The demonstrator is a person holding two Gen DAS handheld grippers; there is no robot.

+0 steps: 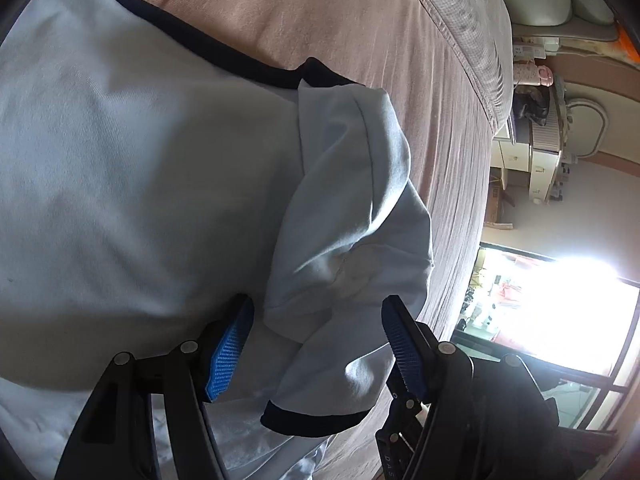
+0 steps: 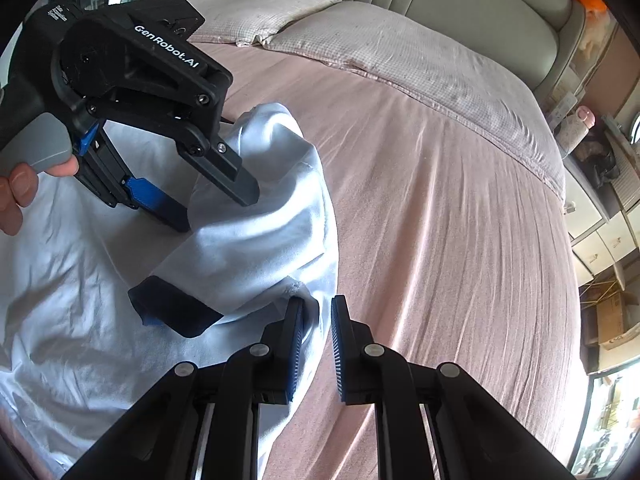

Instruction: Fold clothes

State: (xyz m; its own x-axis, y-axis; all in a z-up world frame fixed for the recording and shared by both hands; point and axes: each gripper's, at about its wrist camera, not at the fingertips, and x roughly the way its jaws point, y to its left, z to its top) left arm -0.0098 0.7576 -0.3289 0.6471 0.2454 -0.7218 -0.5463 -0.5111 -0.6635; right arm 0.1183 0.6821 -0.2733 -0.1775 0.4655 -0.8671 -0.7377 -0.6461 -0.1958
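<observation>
left gripper [image 1: 318,344]: jaws wide, straddling the bunched sleeve [image 1: 352,216], not clamped.
right gripper [image 2: 316,344]: jaws nearly together; shirt edge looks just beside the left pad, probably not pinched.
shirt [image 2: 80,264]: spread on the bed [image 2: 440,200], sleeve folded in over the body.
step: sleeve fold.
next: left must clamp the sleeve, then lay it flat.
views: right one shows my thumb [image 2: 24,184] and pillows [image 2: 400,52]; left one shows the hem band [image 1: 192,40].
</observation>
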